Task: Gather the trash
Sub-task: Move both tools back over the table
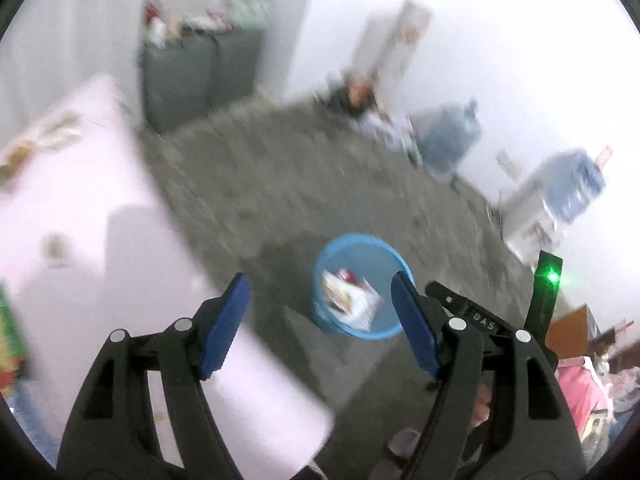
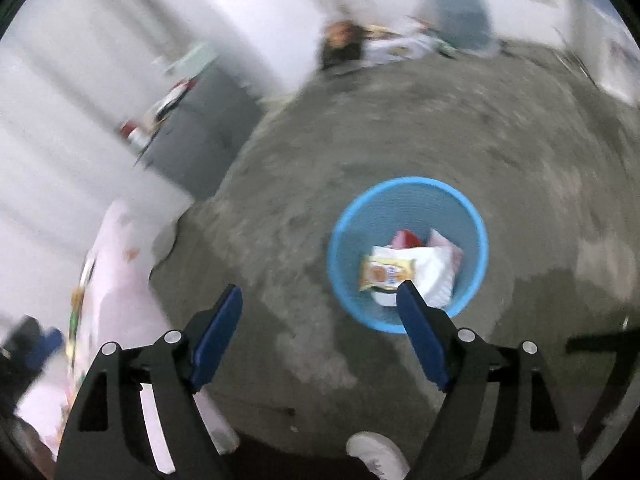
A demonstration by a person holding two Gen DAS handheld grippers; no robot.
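- Both views were smeared with motion blur, so fine detail stayed hard to read.
- The left gripper (image 1: 320, 320) stood released, its blue pads (image 1: 224, 324) spread wide with nothing between them.
- Past its tips sat the blue bin (image 1: 362, 286) on the grey floor (image 1: 280, 184), upright, with wrappers and paper inside.
- A pale pink table (image 1: 80, 208) filled the left side of that view, with a few small scraps near its far edge, too blurred to name.
- And over on the right wrist camera, the right gripper (image 2: 320, 312) was also released, jaws wide apart and empty.
- The blue bin (image 2: 408, 254) lay just beyond its right finger, whose tip overlapped the near rim in the picture.
- Inside the bin lay a yellow snack wrapper (image 2: 386, 274) on top of white paper (image 2: 432, 276), with a red piece (image 2: 408, 237) behind them.
- The pink table (image 2: 116, 280) edged in at the lower left there.
- A white shoe (image 2: 376, 454) showed at the bottom edge, on the floor.
- Against the far wall stood a large water jug (image 2: 456, 12) beside a heap of clutter, well apart from the bin.
- A grey cabinet (image 1: 196, 76) stood by the wall beyond the table.
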